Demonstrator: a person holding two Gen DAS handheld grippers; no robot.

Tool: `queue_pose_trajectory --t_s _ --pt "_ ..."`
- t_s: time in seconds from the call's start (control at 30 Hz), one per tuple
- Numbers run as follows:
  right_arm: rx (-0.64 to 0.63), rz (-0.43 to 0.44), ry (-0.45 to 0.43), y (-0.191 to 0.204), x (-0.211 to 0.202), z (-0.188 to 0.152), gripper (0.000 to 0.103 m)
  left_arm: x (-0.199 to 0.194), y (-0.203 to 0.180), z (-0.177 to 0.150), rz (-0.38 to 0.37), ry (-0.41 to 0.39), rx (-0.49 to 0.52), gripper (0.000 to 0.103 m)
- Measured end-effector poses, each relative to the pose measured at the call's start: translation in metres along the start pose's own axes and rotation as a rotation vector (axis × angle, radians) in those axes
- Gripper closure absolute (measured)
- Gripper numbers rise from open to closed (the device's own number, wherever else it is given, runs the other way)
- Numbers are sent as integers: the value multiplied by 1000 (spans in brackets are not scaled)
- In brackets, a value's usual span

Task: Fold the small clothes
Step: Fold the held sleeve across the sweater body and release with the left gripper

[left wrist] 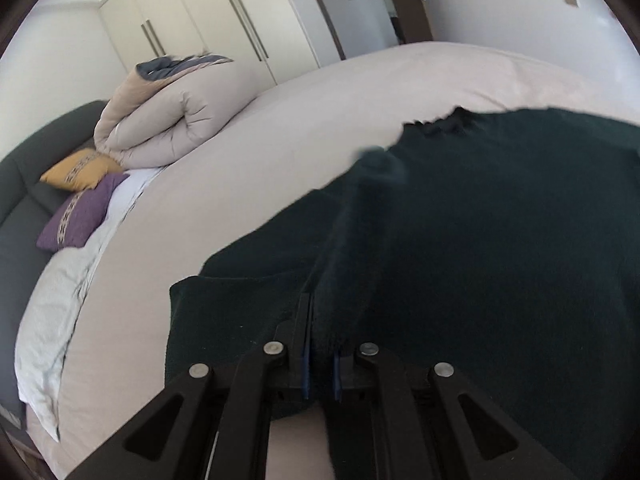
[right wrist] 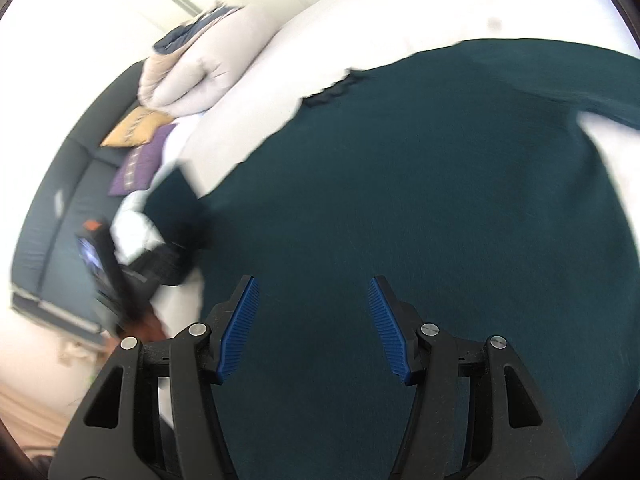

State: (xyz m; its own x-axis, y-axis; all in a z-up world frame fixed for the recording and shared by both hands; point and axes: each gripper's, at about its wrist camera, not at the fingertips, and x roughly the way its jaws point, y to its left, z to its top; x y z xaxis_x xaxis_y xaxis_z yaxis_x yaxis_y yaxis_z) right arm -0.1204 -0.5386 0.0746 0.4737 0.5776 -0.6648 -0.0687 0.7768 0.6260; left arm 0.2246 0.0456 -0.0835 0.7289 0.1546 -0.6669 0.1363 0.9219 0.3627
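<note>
On the bed (left wrist: 280, 152) the dark green sweater (right wrist: 420, 200) lies spread out. Its edge nearest the pillows is pinched and lifted by the left claw (left wrist: 320, 360), whose jaws press together on the fabric. Above the sweater, the right claw (right wrist: 314, 328) hangs with jaws wide apart, holding nothing.

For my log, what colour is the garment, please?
Dark teal garment, clearest in right wrist view.
</note>
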Motion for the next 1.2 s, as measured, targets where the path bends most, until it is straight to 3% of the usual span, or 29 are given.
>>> queue_pose_trajectory --t_s 0.07,0.2,0.4,0.57,0.63,0.7,0.73,0.8,0.83,0.9,0.97,1.13,1.2 --pt "0 59 59 7 22 19 47 1 -13 -6 20 7 44 96" --pt "87 210 172 18 73 47 47 -2 -9 -15 22 5 26 96" --pt "332 370 316 19 168 61 47 -12 -10 -21 23 -22 -15 96" --pt "413 385 386 32 229 54 48 -14 -3 -20 20 -40 -49 96" --pt "420 387 389 38 243 45 55 -13 0 -20 16 -37 -59 96" --pt "427 382 389 44 257 44 74 -13 0 -19 14 -37 -66 96" --pt "410 370 386 49 264 46 78 -13 1 -18 12 -35 -68 95" --pt "368 345 371 55 267 46 94 -12 2 -18 7 -29 -77 91" --pt "338 327 360 60 269 49 95 -12 3 -18 -5 -25 -86 86" --pt "293 303 334 65 260 54 96 -14 8 -17 -35 -16 -114 69" --pt "250 270 284 66 245 65 96 -22 18 -17 -63 -32 -171 45" --pt "157 173 155 49 187 112 96 -34 59 -19 -175 -41 -370 44" --pt "118 110 114 37 165 130 96 -29 80 -22 -208 -17 -468 60"
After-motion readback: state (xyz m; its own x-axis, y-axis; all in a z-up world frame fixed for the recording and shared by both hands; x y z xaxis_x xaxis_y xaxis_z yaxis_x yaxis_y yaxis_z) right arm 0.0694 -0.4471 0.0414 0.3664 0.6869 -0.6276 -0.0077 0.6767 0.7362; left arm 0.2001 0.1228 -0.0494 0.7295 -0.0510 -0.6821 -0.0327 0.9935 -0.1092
